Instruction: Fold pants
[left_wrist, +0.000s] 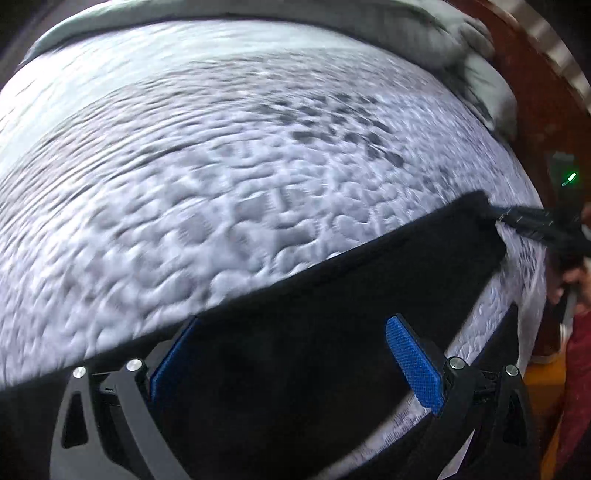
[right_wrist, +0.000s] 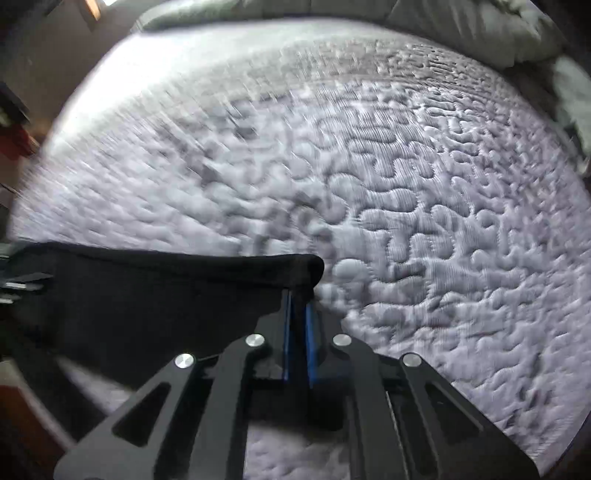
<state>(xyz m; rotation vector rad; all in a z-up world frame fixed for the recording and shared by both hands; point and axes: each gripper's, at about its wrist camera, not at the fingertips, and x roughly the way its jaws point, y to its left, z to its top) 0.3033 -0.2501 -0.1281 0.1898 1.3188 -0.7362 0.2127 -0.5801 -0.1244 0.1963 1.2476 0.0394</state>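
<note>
Right tool (right_wrist: 298, 314) clamped on pants (right_wrist: 147, 295) corner; left tool (left_wrist: 295, 354) gaping over them, left view only

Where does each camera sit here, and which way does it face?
Left wrist: on the left gripper, looking steeply down at black pants on a quilted mattress; its fingers stand apart; the right gripper and a hand show at the right edge.
Right wrist: on the right gripper, looking down; closed on the pants' corner.
Shared: pants, mattress, grey bedding.
</note>
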